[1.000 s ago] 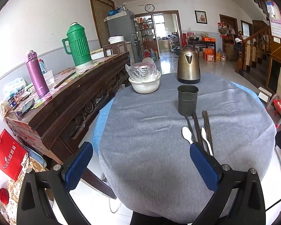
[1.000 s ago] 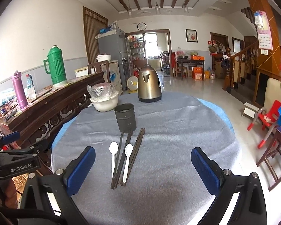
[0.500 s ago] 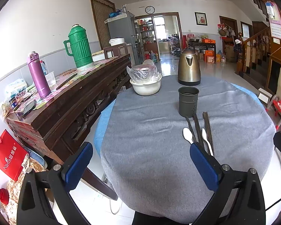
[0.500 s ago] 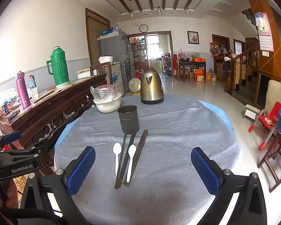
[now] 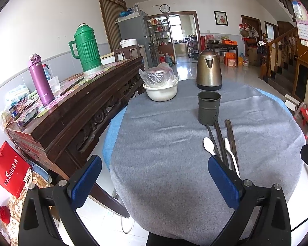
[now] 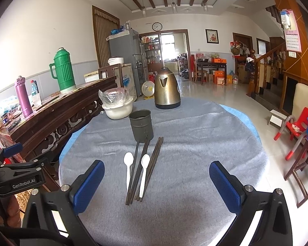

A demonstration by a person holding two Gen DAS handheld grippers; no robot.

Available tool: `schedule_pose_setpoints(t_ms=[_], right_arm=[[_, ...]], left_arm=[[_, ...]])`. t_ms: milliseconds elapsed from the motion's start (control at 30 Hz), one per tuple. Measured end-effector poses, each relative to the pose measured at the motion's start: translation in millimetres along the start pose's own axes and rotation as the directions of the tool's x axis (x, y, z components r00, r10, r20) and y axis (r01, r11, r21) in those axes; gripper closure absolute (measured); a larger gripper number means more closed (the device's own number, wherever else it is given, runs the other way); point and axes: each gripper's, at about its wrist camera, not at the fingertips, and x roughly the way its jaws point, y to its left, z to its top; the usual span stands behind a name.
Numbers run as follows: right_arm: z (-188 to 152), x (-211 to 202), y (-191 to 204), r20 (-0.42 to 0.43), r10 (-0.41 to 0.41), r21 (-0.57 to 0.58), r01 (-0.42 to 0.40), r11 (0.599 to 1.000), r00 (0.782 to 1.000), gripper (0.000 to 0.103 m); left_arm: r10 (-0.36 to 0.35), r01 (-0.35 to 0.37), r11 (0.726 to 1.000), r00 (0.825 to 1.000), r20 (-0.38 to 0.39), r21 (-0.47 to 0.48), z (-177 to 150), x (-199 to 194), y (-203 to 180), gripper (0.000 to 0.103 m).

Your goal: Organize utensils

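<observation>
A dark metal utensil holder (image 6: 141,126) (image 5: 208,107) stands upright on the grey cloth of the round table (image 6: 195,139). Just in front of it lie several dark chopsticks (image 6: 145,164) (image 5: 219,141) and two white plastic spoons (image 6: 128,164) (image 6: 144,170) side by side. My right gripper (image 6: 157,182) is open and empty, above the table's near edge, with the utensils between its fingers in view. My left gripper (image 5: 154,176) is open and empty, at the table's near left edge; the utensils lie by its right finger (image 5: 223,178).
A bronze kettle (image 6: 166,91) stands at the back of the table. A white bowl with plastic-wrapped contents (image 6: 118,104) sits at the back left. A dark wooden sideboard (image 5: 71,110) with a green thermos (image 5: 86,45) and purple bottle (image 5: 40,80) runs along the left. Red chairs (image 6: 293,131) stand right.
Both grippers have moved slightly closer to the table and to the utensils, which now appear a little larger and nearer. Nothing on the table has moved.
</observation>
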Motion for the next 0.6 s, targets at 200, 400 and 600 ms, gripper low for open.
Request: schedule_pose_setpoints(t_ms=[200,400,600], right_arm=[[-1.7,9.1,-0.8,-0.017,0.005,0.003,-0.005,1.000,1.000,0.001],[-2.2,25.1,-2.7,-0.047,0.018,0.015,-0.018,1.000,0.999,0.001],[1.5,45.4,1.7,-0.070,0.034,-0.002,-0.034,0.999,0.997,0.001]], left_arm=[[-0.004,0.004,1.000,1.000,-0.022,0.004,-2.3,10.9,-3.1,0.000],[-0.005,0.005,1.000,0.999,-0.050,-0.002,-3.2,25.0,-3.4,0.000],[-0.007,0.006,1.000,0.996,-0.092,-0.015,-4.5,46.6,-1.5,0.000]])
